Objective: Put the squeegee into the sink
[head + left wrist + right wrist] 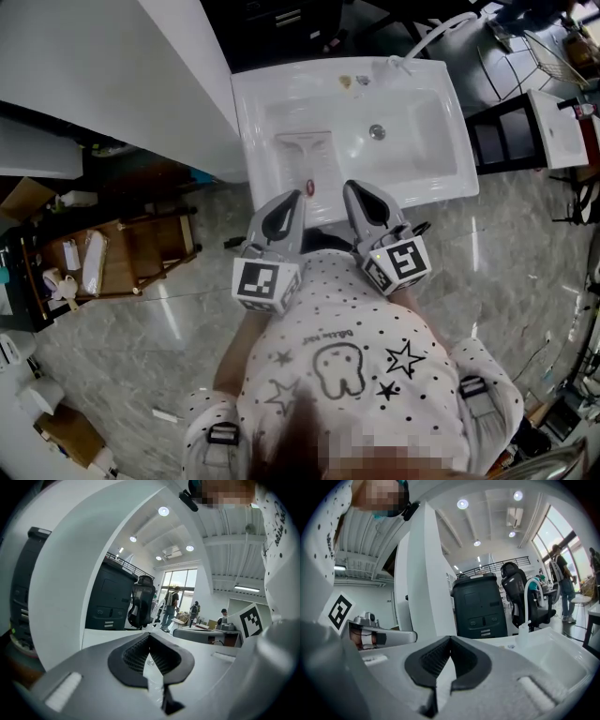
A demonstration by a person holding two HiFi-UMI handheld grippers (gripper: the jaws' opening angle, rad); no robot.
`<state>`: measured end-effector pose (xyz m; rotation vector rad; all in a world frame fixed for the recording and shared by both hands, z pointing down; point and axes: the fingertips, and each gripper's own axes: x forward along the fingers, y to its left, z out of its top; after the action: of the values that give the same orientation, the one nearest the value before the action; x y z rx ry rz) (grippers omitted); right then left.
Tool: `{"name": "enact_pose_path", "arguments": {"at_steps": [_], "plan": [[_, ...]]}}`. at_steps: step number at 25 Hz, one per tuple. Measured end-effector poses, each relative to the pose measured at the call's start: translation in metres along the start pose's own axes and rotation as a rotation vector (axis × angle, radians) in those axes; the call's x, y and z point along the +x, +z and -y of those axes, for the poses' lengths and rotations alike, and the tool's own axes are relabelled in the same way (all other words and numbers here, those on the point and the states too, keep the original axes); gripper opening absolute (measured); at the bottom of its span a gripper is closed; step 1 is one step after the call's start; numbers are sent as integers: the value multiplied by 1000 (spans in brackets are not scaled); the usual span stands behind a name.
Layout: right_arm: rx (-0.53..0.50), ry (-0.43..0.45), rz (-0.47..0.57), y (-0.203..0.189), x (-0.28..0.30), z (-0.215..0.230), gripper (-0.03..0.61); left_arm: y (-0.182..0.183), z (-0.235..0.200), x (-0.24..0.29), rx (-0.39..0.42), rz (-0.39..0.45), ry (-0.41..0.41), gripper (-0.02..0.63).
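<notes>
Both grippers are hovering side by side just ahead of the person's spotted shirt [356, 375], each pointing at the near rim of the sink [457, 122]. The left gripper [293, 199] is showing its jaws fully together, ribbed pads meeting at the tip, nothing clamped. The right gripper [354, 187] is reading the same: jaws pressed closed, holding nothing. Neither is touching the sink as far as the head view is showing.

The squeegee [305, 155] is lying inside the basin, left half, blade end away from the person and handle running back toward the left gripper's tip. It is pale on white, so its outline is blending in; only a small red spot [310, 187] at its near end is standing out, just beside the left tip and apart from it.

The drain [377, 132] is sitting mid-basin, right of the squeegee, well apart. The faucet [431, 36] is arching over the far rim.

In both gripper views the grey jaw bodies are blocking the near basin, so the squeegee is staying hidden there. The right gripper view is catching only the sink's far corner and the faucet. Beyond that, a dark cabinet [110, 602], an office chair [142, 599] and standing people [171, 606] are showing small.
</notes>
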<state>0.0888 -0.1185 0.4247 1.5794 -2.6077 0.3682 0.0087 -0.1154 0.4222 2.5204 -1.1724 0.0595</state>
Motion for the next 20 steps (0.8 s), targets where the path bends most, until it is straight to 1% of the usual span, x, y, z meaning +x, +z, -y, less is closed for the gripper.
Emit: {"name": "enact_pose_path", "arguments": {"at_steps": [3,5,8,11,15,20], "plan": [[6,4,-8,-1,0,3,-6,-6,13,13,8,-48,-71,-5],[1,12,-18,-2,0,3,-6,-9,16,20,52,-72,-78,-5],[-6,22,-25,-3,0,1,-6,0,17,26,112,-55,-63,-5],[-14,21,-29,-2,4,0,-6,5,23,32,143,-26,-89,-5],[-24,22,-40,-3,9,-2,-6,0,34,31,167,-25,-149,-5],[-25,38,-41,-3,15,-4,-6,1,30,30,171,-20,-140,-5]]}}
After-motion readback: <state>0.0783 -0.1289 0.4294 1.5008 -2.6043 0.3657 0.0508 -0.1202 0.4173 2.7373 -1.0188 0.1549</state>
